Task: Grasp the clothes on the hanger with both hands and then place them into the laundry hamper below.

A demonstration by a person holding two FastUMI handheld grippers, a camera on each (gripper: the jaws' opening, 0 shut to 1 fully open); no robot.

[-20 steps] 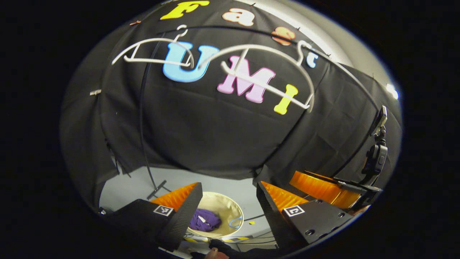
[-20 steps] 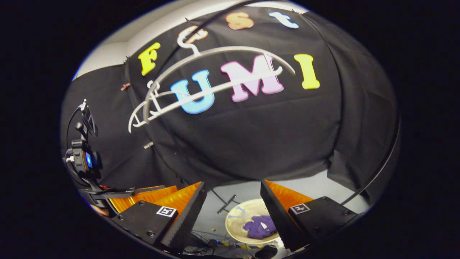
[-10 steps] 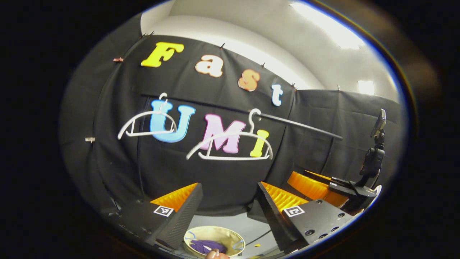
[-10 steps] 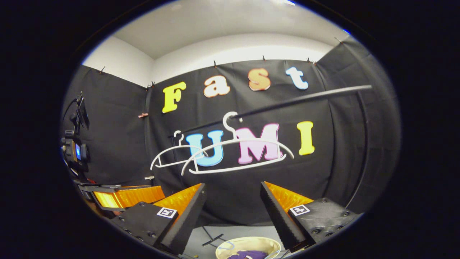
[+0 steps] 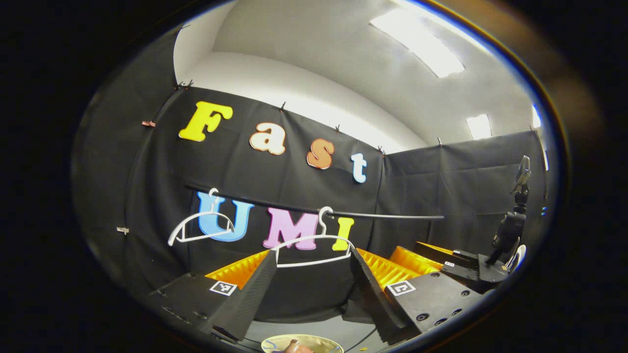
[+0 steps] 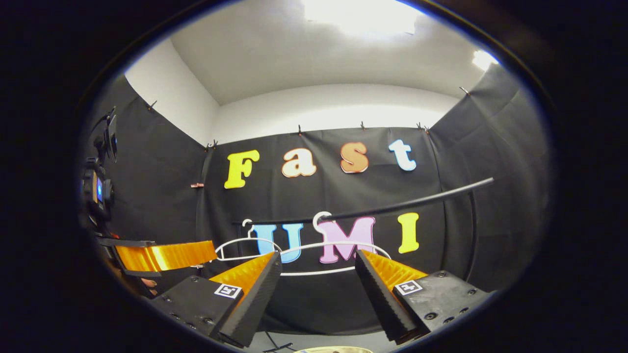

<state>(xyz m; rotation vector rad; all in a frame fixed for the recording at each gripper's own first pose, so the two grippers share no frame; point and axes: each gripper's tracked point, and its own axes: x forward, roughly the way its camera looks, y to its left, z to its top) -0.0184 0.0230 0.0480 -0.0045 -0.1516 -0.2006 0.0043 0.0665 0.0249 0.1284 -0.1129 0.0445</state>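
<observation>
Both cameras have tilted upward since the earlier frames. Left gripper (image 5: 309,294) and right gripper (image 6: 316,299) stand wide open, holding nothing. Laundry hamper (image 5: 274,340) lies far below the jaws; two bare white hangers (image 6: 333,257) hang on the rail (image 6: 402,205) beyond them.

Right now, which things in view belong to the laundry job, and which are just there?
Job:
- left gripper, open
- right gripper, open
- white hangers, both bare
- laundry hamper, rim at the bottom edge

Just there:
- black rail carrying the hangers
- ceiling light
- cloth clip
</observation>
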